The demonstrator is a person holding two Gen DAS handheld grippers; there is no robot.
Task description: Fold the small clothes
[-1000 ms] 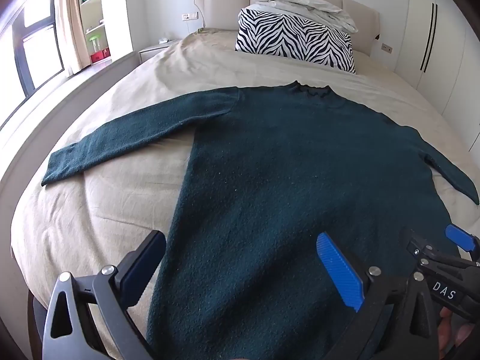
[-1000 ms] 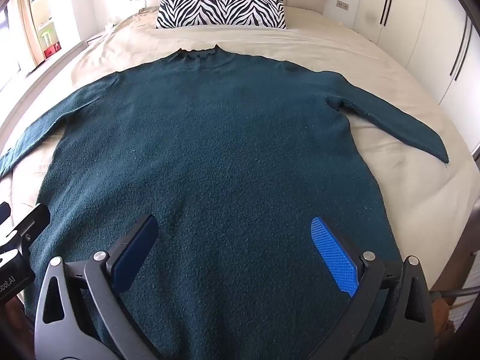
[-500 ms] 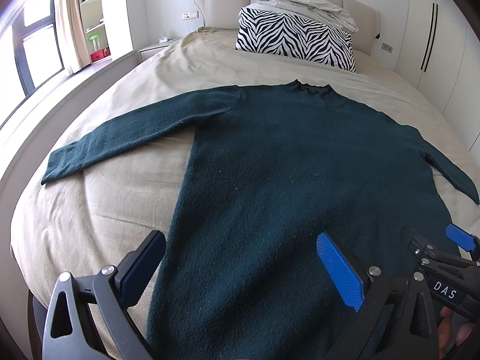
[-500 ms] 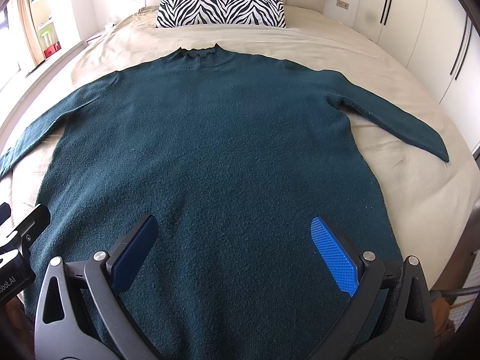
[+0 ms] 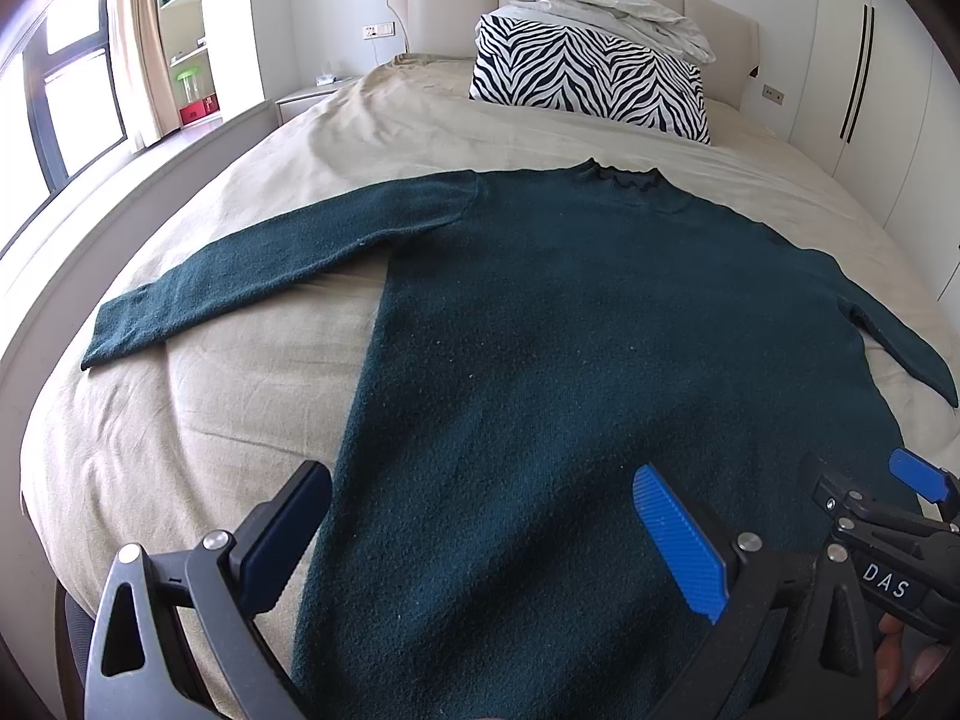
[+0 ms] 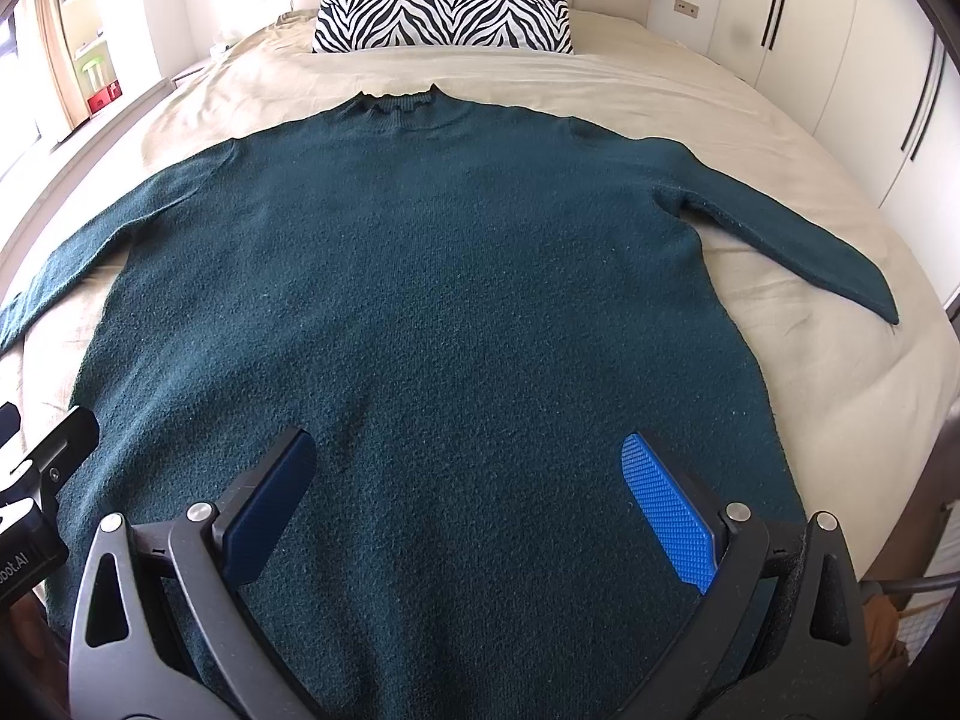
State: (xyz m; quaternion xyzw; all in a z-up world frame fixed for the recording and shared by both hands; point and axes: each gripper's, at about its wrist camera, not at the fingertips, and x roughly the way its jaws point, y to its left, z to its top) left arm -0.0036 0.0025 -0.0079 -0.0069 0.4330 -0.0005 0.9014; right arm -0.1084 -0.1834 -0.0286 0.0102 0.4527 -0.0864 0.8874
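One dark green knitted long-sleeved sweater (image 6: 432,300) lies flat, face up, on a beige-sheeted bed (image 6: 810,360), both sleeves spread out to the sides, collar toward the headboard. Two grippers, both with blue-padded fingers spread wide, holding nothing: left gripper (image 5: 480,534) hovers over the sweater's left hem edge, right gripper (image 6: 474,504) over the hem middle. One zebra-striped pillow (image 6: 444,6) sits at the bed's head, one crumpled white duvet (image 5: 606,6) stacked on it. White wardrobe doors (image 6: 840,48) on the right.
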